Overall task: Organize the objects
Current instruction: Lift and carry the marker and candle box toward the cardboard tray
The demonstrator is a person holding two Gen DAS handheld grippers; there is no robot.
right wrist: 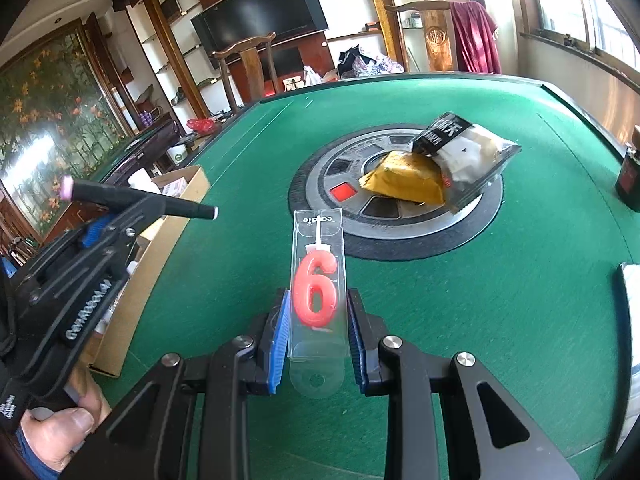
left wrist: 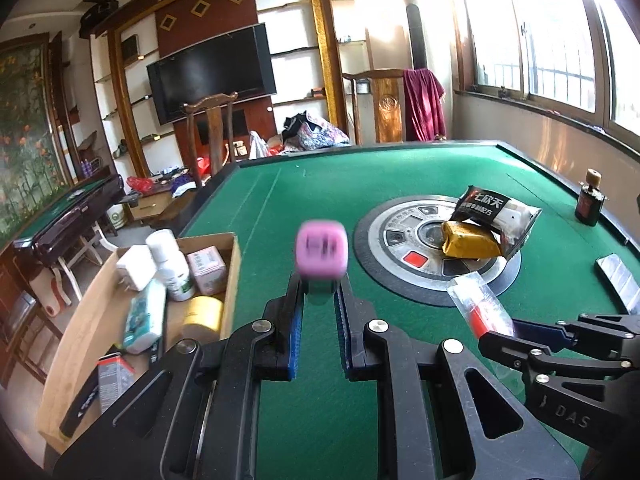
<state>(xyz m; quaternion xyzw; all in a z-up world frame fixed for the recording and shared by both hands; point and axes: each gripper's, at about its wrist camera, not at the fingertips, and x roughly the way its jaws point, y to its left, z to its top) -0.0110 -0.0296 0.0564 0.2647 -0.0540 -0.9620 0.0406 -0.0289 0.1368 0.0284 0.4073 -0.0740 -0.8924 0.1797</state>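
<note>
- Slim black pen-like stick with a pink cap (left wrist: pixel 321 254), clenched crosswise in the left gripper (left wrist: pixel 320 292) — pink end toward that gripper's own camera, long axis running across the jaws, as the right wrist view shows (right wrist: pixel 144 199).
- Open brown cardboard box (left wrist: pixel 230 276), just left of the stick at the table's edge, already holding white bottles, a pink carton and a yellow roll; likely drop spot, so the left hand clearly the nearer one to it.
- Red number-six candle in a clear plastic sleeve (right wrist: pixel 318 292), gripped by its lower part between the blue pads of the right gripper (right wrist: pixel 318 322) — long axis pointing straight ahead out of the jaws, wick end forward.
- From the left wrist view, candle sleeve and right gripper low on the right side, well apart from the box; a cross-table carry to the left probably needed, passing behind or after the left hand.
- Still lying on the green felt table (right wrist: pixel 500 320): gold foil packet (right wrist: pixel 404 182) and black-and-clear snack bag (right wrist: pixel 466 152) on the round centre dial, touching each other; dark small bottle (left wrist: pixel 590 202) far right.
</note>
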